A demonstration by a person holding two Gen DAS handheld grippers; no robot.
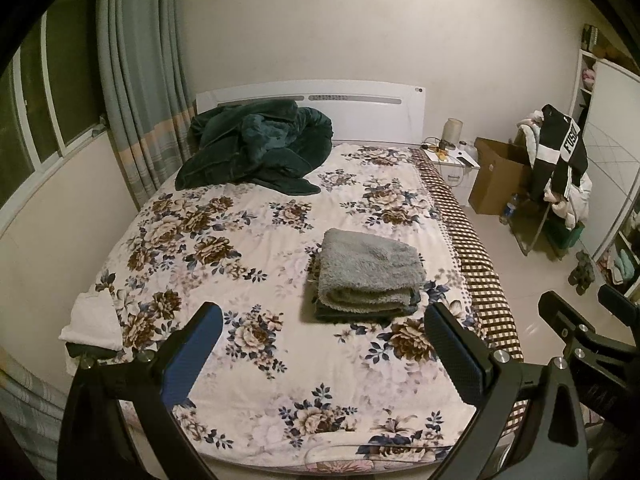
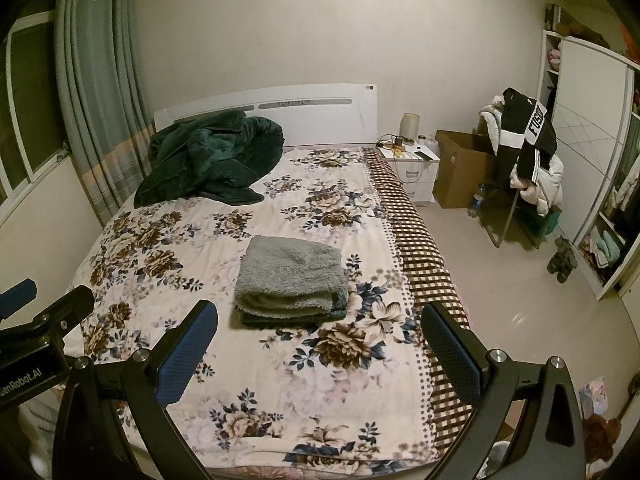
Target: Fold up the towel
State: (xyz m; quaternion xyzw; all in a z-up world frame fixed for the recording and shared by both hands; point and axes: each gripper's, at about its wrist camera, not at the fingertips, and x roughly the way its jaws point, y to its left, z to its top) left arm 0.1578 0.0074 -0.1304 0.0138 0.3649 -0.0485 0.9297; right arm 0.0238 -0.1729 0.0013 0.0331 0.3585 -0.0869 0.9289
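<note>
A grey fluffy towel lies folded into a thick rectangle on the floral bedspread, toward the bed's right side. My left gripper hangs open above the foot of the bed, short of the towel, with nothing between its blue pads. My right gripper is open too, held back from the towel's near edge and empty. In the left wrist view the right gripper shows at the right edge. The left gripper shows at the left edge of the right wrist view.
A dark green blanket is heaped near the white headboard. A nightstand, a cardboard box and a chair piled with clothes stand right of the bed. Curtains and a window are at left.
</note>
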